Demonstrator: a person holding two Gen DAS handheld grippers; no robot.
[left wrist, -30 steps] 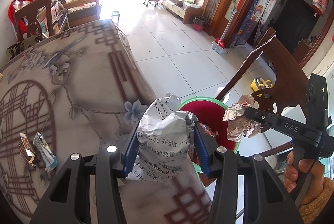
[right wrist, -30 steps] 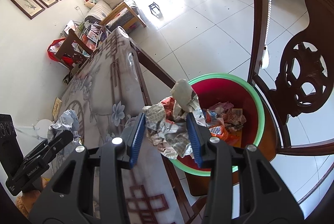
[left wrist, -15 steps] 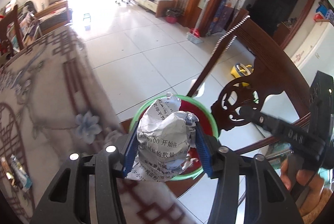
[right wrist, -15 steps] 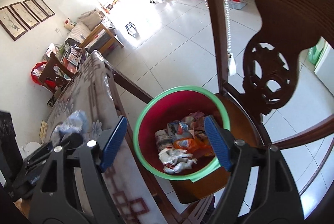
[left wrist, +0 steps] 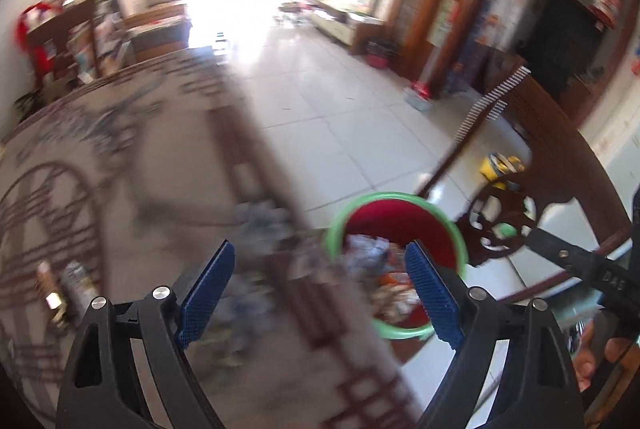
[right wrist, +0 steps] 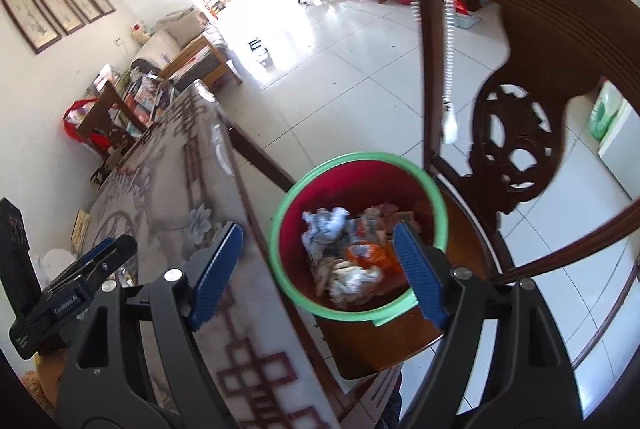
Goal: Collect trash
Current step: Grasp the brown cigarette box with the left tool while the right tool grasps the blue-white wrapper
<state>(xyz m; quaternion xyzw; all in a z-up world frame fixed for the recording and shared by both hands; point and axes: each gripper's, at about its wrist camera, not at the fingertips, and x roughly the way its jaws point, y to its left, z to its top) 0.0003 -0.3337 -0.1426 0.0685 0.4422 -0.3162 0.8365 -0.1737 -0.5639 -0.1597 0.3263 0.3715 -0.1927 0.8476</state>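
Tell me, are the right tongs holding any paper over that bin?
No, the right tongs stand wide open with nothing between them, and the crumpled paper lies inside the bin.

Left gripper (left wrist: 320,293): black plastic frame, triangular cut-outs in both arms, round silver screws at the pivots, blue ribbed pads (left wrist: 206,293) lining the jaws. Right gripper (right wrist: 318,269): same build; white lettering on its black side, lower right of the left view. Fuzzy tan sleeve (right wrist: 40,385), lower left.
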